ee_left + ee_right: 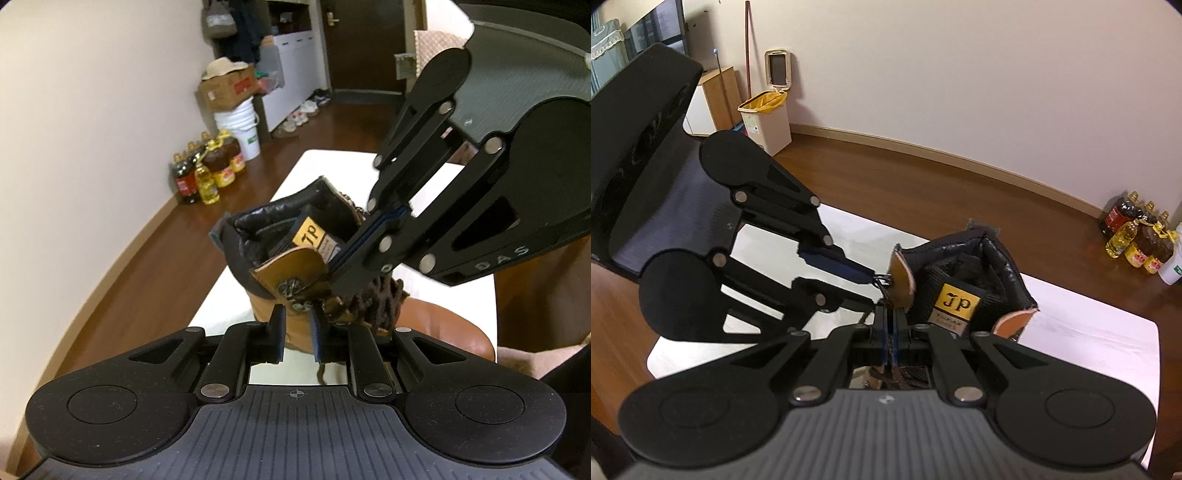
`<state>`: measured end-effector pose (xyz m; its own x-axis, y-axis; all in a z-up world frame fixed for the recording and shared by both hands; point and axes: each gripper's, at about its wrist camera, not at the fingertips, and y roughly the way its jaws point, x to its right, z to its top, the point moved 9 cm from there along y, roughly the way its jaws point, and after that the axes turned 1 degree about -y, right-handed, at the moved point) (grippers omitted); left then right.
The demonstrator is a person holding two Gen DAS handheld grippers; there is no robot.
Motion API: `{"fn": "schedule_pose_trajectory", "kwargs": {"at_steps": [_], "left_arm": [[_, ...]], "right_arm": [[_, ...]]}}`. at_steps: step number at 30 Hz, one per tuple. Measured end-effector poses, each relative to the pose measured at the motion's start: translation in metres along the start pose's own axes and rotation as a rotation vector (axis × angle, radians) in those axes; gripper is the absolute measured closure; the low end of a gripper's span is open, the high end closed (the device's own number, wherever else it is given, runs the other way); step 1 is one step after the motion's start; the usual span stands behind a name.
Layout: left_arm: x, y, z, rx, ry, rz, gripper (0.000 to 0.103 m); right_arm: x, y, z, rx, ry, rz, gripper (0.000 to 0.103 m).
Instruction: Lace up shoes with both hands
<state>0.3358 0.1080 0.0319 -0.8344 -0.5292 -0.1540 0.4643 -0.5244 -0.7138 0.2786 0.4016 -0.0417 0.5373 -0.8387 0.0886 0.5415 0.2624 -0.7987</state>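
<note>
A tan boot (pixel 280 291) with a dark padded collar stands on a white table (pixel 325 162), its yellow tongue label (pixel 958 303) facing up and dark brown lace (pixel 380 302) already crossed over the lower front. Both grippers work at the top of the boot, close together.

The left gripper (pixel 297 338) sits low and near against the boot's side flap (pixel 901 278). Its fingers stand parted with a clear gap; in the right wrist view the tips meet the metal hook (pixel 883 281) on that flap, though whether they hold lace there cannot be told.

The right gripper (pixel 891 347) comes down from the far right with its fingers pressed together. A dark strand seems to run between them, but it is too small to be sure.

Judging by this, the lacing has reached the upper hooks. The lower rows are done; the top hooks look unthreaded. The next move likely calls for a taut strand led around the hook while the other gripper steadies the flap.
</note>
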Motion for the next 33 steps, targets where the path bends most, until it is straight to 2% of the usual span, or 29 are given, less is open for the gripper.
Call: {"fn": "schedule_pose_trajectory", "kwargs": {"at_steps": [11,19,23,33], "left_arm": [[0.02,-0.003,0.004,0.028,0.101,-0.025,0.087],[0.008,-0.001,-0.009,-0.004,0.081,0.0,0.086],[0.0,-0.002,-0.009,-0.002,0.082,0.024,0.084],[-0.003,0.007,-0.003,0.0,0.292,0.073,0.084]], "right_arm": [[-0.003,0.005,0.005,-0.003,0.009,0.012,0.099],[-0.009,0.008,0.004,-0.017,0.007,0.032,0.099],[-0.006,0.009,0.007,-0.005,0.027,0.003,0.099],[-0.006,0.018,0.013,-0.009,0.014,-0.02,0.099]]}}
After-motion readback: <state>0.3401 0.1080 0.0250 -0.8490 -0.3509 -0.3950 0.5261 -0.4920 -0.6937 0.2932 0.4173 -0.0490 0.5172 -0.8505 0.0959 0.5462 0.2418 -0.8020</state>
